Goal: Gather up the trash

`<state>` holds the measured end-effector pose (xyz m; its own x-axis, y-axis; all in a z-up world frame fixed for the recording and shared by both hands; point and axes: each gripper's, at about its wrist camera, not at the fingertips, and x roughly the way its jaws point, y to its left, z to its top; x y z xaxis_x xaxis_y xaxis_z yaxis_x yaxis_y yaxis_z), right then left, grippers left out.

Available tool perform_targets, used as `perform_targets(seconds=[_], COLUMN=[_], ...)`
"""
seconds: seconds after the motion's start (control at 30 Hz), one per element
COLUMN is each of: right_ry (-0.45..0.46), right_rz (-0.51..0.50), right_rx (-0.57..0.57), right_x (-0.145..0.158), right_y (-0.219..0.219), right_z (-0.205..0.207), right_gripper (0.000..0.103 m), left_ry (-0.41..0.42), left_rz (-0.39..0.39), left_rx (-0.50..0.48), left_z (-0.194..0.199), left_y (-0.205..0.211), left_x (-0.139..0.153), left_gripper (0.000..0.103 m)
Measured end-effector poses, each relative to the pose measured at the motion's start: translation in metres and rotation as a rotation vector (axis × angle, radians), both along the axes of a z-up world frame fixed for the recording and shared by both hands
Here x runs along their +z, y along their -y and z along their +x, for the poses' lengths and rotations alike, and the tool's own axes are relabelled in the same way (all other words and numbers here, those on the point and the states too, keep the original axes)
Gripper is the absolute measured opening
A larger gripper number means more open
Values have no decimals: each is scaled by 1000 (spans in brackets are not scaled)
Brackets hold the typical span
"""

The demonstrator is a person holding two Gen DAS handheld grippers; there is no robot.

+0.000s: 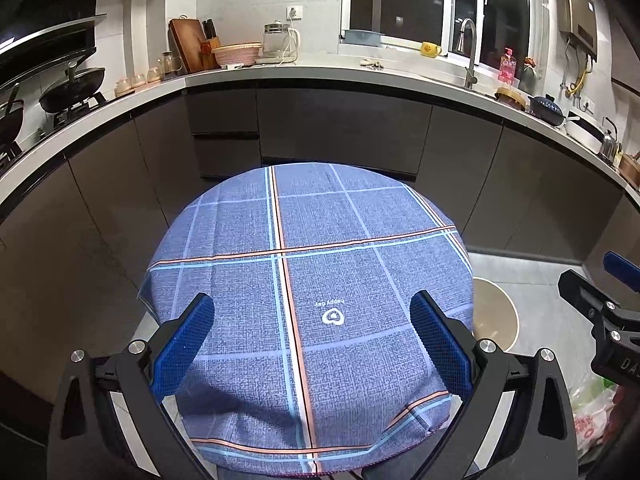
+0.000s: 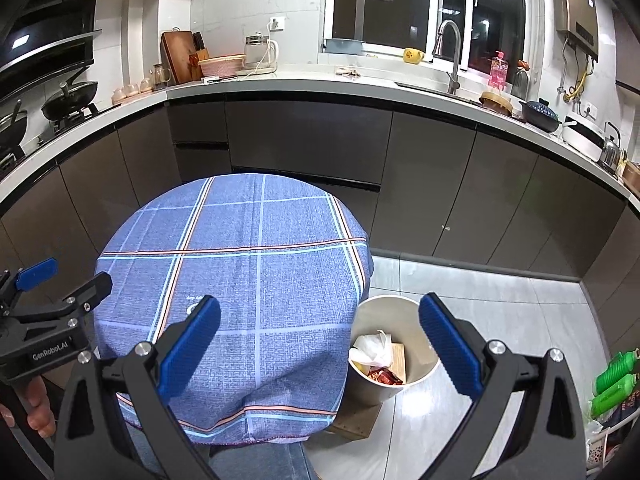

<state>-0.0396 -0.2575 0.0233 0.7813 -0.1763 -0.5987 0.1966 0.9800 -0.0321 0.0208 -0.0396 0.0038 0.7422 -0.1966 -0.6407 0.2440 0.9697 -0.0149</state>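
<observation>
A small table under a blue checked cloth (image 1: 320,280) fills the middle of both views (image 2: 248,280); nothing lies on the cloth. My left gripper (image 1: 312,340) is open and empty above its near half. My right gripper (image 2: 320,344) is open and empty over the table's right edge. A beige round trash bin (image 2: 416,320) stands on the floor right of the table; inside are a white crumpled wrapper (image 2: 370,348), a red packet (image 2: 384,376) and a brown cardboard piece (image 2: 398,360). The bin's rim also shows in the left wrist view (image 1: 504,320).
Dark kitchen cabinets (image 1: 340,132) with a white counter curve behind the table. A wooden board (image 2: 356,420) lies under the bin. Green bottles (image 2: 612,380) stand at the far right on the grey tiled floor (image 2: 500,300). A plastic bag (image 1: 592,412) sits at the right edge.
</observation>
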Motion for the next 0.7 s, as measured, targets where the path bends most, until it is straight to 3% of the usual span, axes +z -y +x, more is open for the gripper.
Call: perform_targets(seconds=[0.7], right_ry=[-4], right_rz=[0], right_rx=[7], right_x=[1], right_y=[-2], right_z=[1], right_gripper=[100], left_ry=[-10], left_rz=[-20], left_rx=[-2], left_z=[0], left_y=[-4], left_x=[-3], left_gripper=[95])
